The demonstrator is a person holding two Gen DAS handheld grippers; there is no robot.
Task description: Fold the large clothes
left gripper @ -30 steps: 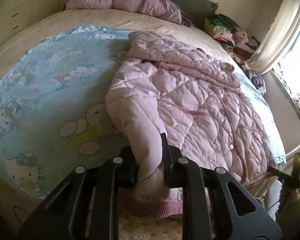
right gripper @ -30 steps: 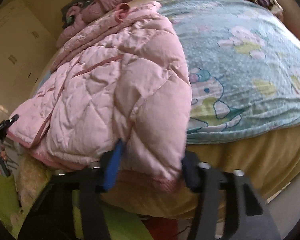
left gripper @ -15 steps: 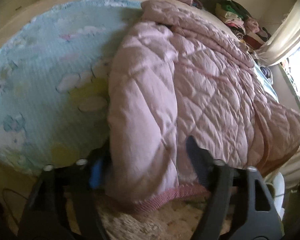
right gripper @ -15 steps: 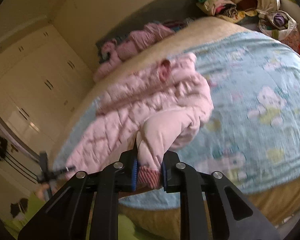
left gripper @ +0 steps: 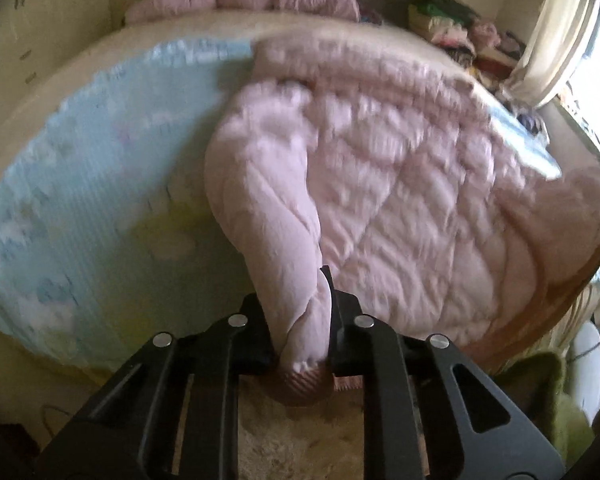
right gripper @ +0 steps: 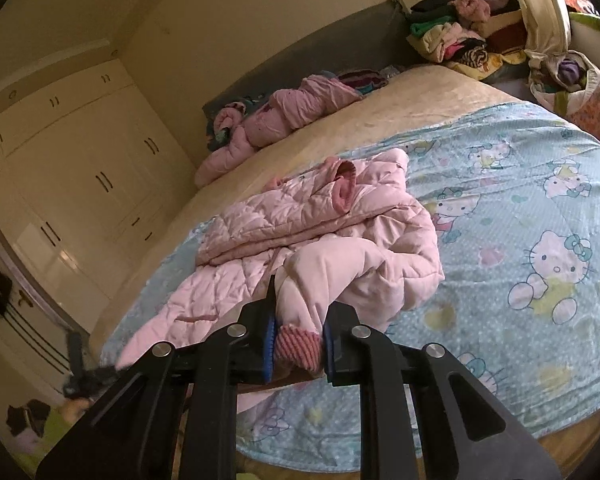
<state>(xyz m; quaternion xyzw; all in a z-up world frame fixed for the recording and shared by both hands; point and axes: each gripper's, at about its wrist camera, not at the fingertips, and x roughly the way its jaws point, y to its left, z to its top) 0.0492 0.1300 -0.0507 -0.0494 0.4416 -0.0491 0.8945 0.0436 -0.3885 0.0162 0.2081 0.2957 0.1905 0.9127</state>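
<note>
Two cuffs are in your grip, one per gripper, and that is where the trouble could start. Your left gripper [left gripper: 302, 344] has just closed its fingers on the bunched end of one sleeve [left gripper: 268, 216] of the pink quilted jacket [left gripper: 400, 216], with the ribbed cuff [left gripper: 302, 384] poking out below the pads. Your right gripper [right gripper: 298, 344] is clamped on the other ribbed cuff [right gripper: 298, 346], that sleeve [right gripper: 332, 268] raised off the bed [right gripper: 420, 96].

The jacket lies across the blue cartoon sheet [right gripper: 540, 208], its hem toward the near edge of the bed and its collar [right gripper: 344, 188] toward the middle. Another pink garment [right gripper: 276, 120] sits heaped at the head end, well apart.

Watch these risks:
- Padded fabric is slippery and thick. If you pull a sleeve hard, I judge the cuff could slide out of the pads, since only a narrow bundle is pinched.
- The hem sits at the near edge. Dragging either sleeve toward you may pull the whole jacket off the bed.
- Lifting both sleeves unevenly would likely twist the body and leave a lopsided fold.
- The sheet is loose on the mattress; a low sweep could snag and rumple it.

The left view is blurred, so how deep that cuff sits between the fingers is hard to tell.
</note>
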